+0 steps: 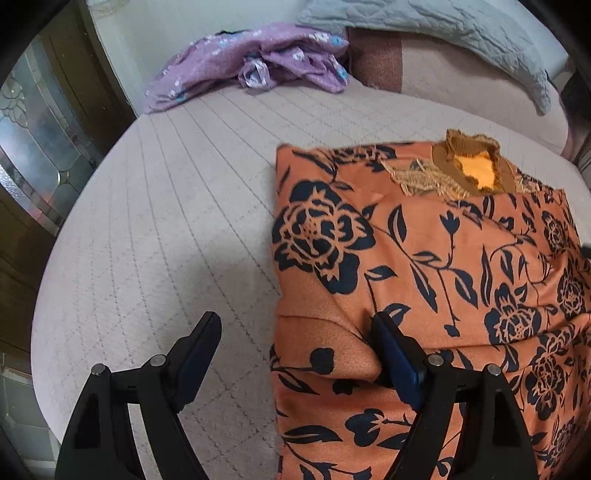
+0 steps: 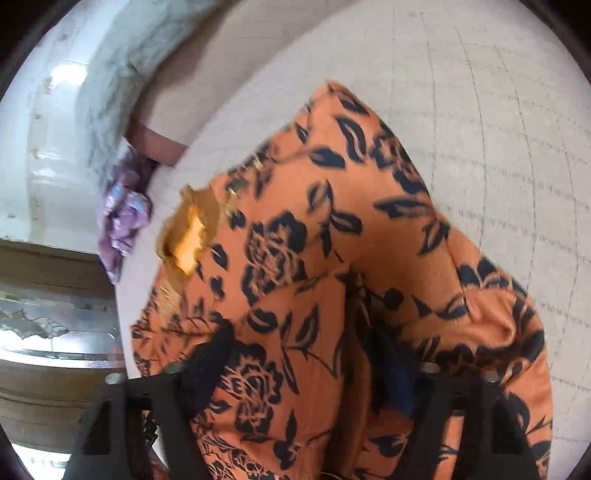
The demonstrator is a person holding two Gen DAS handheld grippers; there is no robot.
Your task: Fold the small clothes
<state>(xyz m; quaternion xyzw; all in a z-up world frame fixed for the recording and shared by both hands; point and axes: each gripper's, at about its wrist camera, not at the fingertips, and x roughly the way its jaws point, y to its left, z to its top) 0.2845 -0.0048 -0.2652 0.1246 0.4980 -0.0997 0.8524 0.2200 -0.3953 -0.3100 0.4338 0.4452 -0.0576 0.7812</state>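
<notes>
An orange top with a black floral print [image 1: 443, 266] lies folded on the pale quilted bed [image 1: 166, 221], its brown collar [image 1: 476, 166] at the far end. My left gripper [image 1: 295, 339] is open at the top's left edge; its right finger [image 1: 395, 354] rests on the fabric and its left finger [image 1: 199, 347] is over bare bed. In the right wrist view the same top [image 2: 332, 258] is blurred and fills the frame. My right gripper [image 2: 306, 354] is open, with a fold of the top lying between and over its fingers.
A crumpled purple floral garment [image 1: 258, 62] lies at the bed's far left, also in the right wrist view [image 2: 122, 221]. A grey quilted pillow [image 1: 461, 33] and a pink cushion [image 1: 443, 77] are at the head. Dark wood and glass furniture [image 1: 40, 140] stands left of the bed.
</notes>
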